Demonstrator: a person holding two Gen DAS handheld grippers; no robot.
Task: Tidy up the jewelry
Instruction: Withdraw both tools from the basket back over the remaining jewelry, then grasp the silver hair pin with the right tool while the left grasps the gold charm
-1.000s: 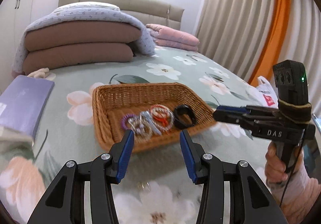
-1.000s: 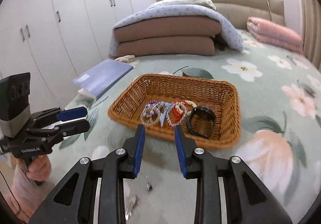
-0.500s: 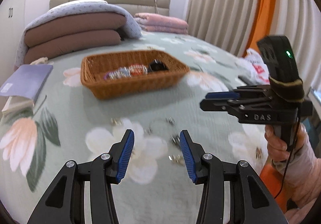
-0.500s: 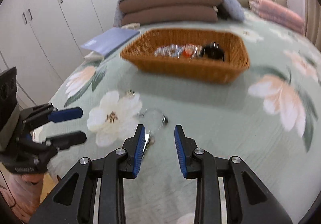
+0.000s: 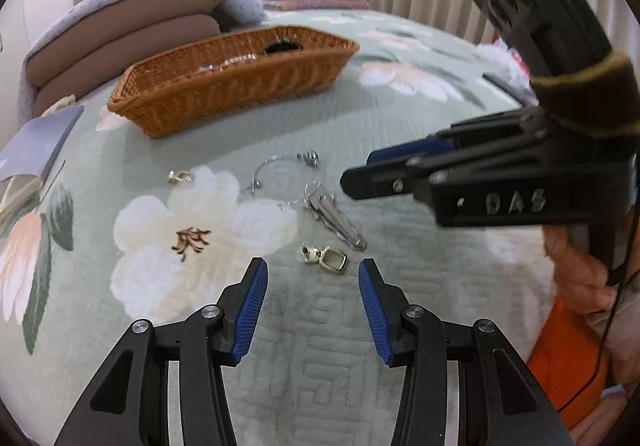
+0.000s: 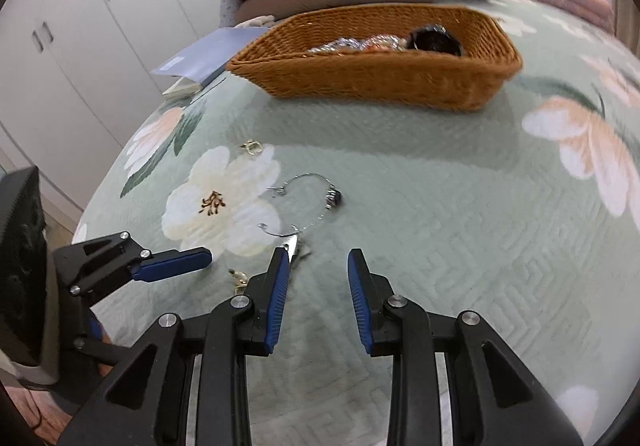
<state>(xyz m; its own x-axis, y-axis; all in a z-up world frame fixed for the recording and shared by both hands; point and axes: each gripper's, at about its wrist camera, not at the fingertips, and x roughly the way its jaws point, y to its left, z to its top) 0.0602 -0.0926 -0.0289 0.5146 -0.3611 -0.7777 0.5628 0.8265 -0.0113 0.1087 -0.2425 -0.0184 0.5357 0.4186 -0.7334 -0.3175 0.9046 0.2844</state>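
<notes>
The left gripper (image 5: 313, 272) hung low over the bed (image 5: 400, 126), its blue-padded fingers (image 5: 252, 310) spread apart with nothing between them. Just past the tips, toward 12 o'clock, a small gold earring (image 5: 325, 256) lay on the green floral quilt. Beyond it lay a silver hair clip (image 5: 335, 220), and touching the clip's far end a thin wire bangle (image 5: 286, 176) with a dark bead curved across the white flower print. A second small gold piece (image 5: 181, 176) sat apart at 10 o'clock. The wicker basket (image 5: 240, 86) stood well back at 11 o'clock, already holding a black bracelet (image 6: 436, 39) and several glittering pieces (image 6: 352, 43). The right gripper (image 6: 318, 260) came in from 3 o'clock in the left view, its fingers (image 6: 362, 286) also apart and empty; in its own view the left fingertip overlapped the clip's tip, though contact could not be judged. A blue book (image 6: 208, 54) lay at the bed's edge beside the basket.
</notes>
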